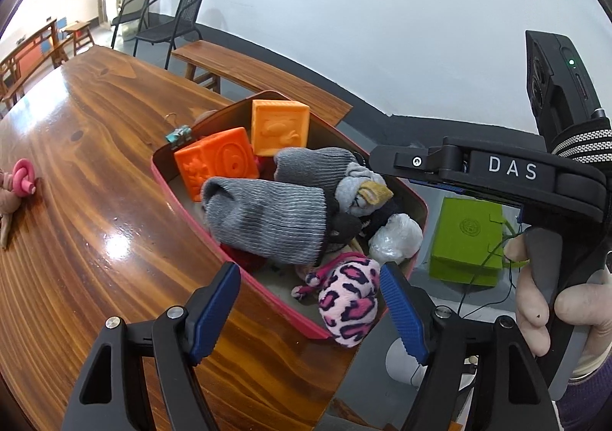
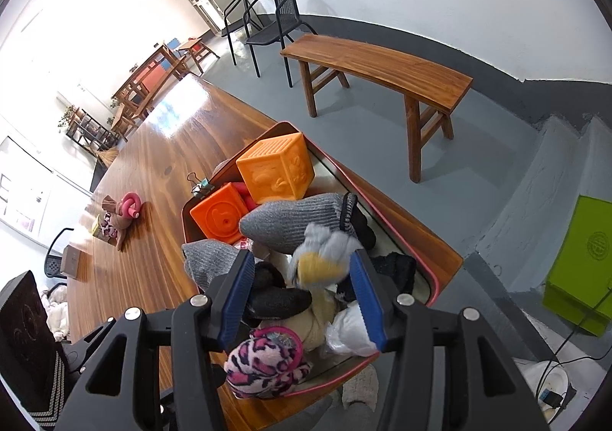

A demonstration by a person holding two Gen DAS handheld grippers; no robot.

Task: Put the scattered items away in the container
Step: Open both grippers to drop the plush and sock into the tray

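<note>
A red-rimmed container [image 1: 199, 224] [image 2: 420, 259] sits at the table corner, filled with two orange cubes [image 1: 281, 130] [image 2: 277, 173], grey knit socks [image 1: 267, 217] [image 2: 290, 220], a pink leopard-print sock [image 1: 350, 301] [image 2: 267, 360], a white plastic wad [image 1: 396, 238] and dark items. My left gripper [image 1: 310, 312] is open and empty just above the container's near end. My right gripper [image 2: 304, 297] is open over the container; a blurred grey-and-yellow sock [image 2: 321, 259] [image 1: 363, 188] lies loose between its fingertips. The right gripper's body crosses the left wrist view [image 1: 497, 171].
A pink ring toy with a brown plush [image 1: 23, 178] [image 2: 124, 211] lies on the wooden table [image 1: 95, 163] to the left. A binder clip [image 1: 178, 136] [image 2: 201, 184] sits by the container's far corner. A bench [image 2: 382, 67], chairs and a green box [image 2: 581, 262] stand beyond.
</note>
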